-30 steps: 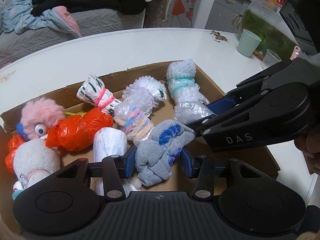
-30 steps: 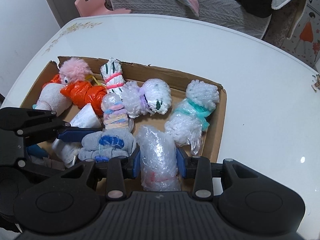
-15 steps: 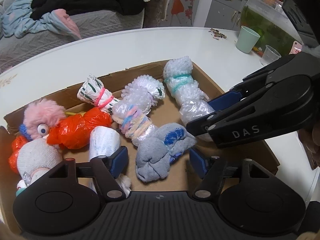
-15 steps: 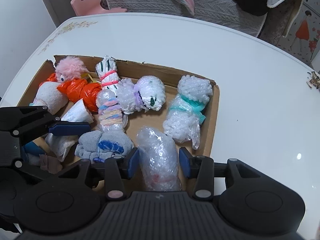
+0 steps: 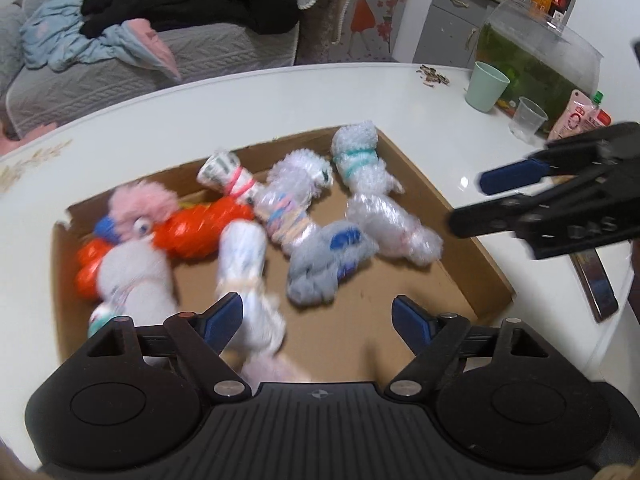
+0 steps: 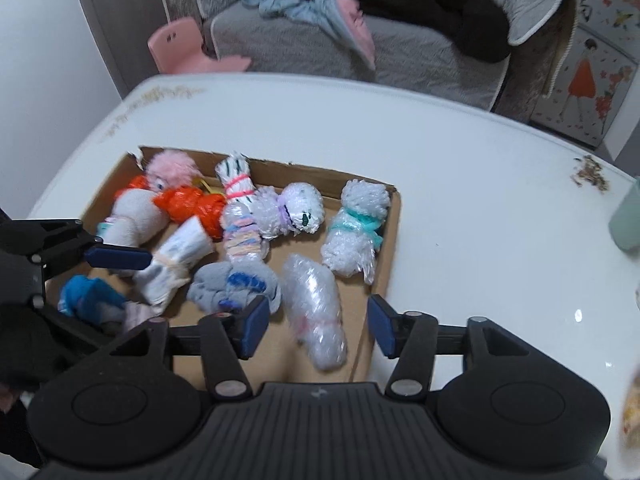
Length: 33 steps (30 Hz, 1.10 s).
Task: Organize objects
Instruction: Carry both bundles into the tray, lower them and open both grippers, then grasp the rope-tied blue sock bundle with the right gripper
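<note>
Both wrist views, downward-angled. My left tool point(image 5: 318, 316) hangs released above the shallow brown cardboard tray point(image 5: 448, 208) on the glossy white surface point(image 5: 240, 112); its jaws have just been opening and nothing sits between the blue pads. The grey knotted sock bundle with a blue patch point(image 5: 328, 256) lies free on the tray floor ahead of it.

My right tool point(image 6: 316, 328) is likewise released, jaws just having been opening; the clear bubble-wrap roll point(image 6: 316, 304) lies on the tray floor in line with the gap, and the pads do not press on it.

Other bundles in the tray:
- an orange plastic-wrapped bundle point(image 5: 200, 232) beside a pink fluffy toy with 1 eye point(image 5: 140, 208);
- a white sock roll tied with a pale band point(image 5: 242, 256);
- a bubble-wrap bundle tied with a teal band point(image 6: 356, 224) near the right wall;
- a white-and-green bundle with a pink band point(image 6: 236, 180) against the far wall.

In the left view, a pale green cup point(image 5: 486, 86) and a clear plastic cup point(image 5: 528, 116) stand well apart from the tray. Motion blur softens detail.
</note>
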{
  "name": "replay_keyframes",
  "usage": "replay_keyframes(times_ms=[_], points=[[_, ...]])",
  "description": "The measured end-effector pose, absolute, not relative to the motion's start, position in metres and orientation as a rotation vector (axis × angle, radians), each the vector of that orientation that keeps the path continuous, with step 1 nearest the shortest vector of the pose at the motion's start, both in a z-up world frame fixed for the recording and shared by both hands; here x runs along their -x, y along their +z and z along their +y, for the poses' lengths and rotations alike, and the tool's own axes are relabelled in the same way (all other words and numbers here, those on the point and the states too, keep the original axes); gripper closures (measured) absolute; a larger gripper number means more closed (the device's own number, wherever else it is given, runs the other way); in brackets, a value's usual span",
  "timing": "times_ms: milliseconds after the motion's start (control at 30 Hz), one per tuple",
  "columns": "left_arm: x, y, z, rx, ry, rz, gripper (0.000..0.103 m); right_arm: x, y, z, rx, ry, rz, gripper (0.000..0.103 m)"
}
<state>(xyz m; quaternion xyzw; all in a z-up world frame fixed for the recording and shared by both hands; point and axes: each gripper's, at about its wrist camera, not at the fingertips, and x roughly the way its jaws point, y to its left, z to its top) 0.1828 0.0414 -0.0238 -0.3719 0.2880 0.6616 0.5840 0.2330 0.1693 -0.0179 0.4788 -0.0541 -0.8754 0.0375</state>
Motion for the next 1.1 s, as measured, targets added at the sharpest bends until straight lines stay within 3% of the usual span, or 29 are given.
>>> replay_keyframes(times_ms=[267,333,400,600,733,900,1100], points=[[-0.196,-0.015,-0.013,0.912,1.563,0.741,0.017,-0.291,-0.016,0.152,-1.458,-2.701,-0.229,0.047],[-0.198,-0.013,-0.021,0.917,1.56,0.737,0.016,-0.306,-0.02,0.139,-1.458,-2.698,-0.253,0.032],[-0.198,-0.014,-0.028,0.939,1.559,0.733,0.016,-0.315,-0.028,0.125,-1.471,-2.686,-0.294,0.027],[-0.191,-0.018,-0.044,1.002,1.578,0.729,0.016,-0.317,-0.062,0.095,-1.606,-2.667,-0.476,0.031],[-0.183,-0.018,-0.047,1.023,1.597,0.7,0.016,-0.308,-0.075,0.09,-1.629,-2.672,-0.576,0.027],[-0.184,-0.018,-0.044,1.022,1.598,0.69,0.016,-0.307,-0.072,0.08,-1.648,-2.686,-0.544,0.028],[-0.189,-0.021,-0.041,1.023,1.584,0.701,0.015,-0.312,-0.079,0.083,-1.673,-2.67,-0.689,0.028]])
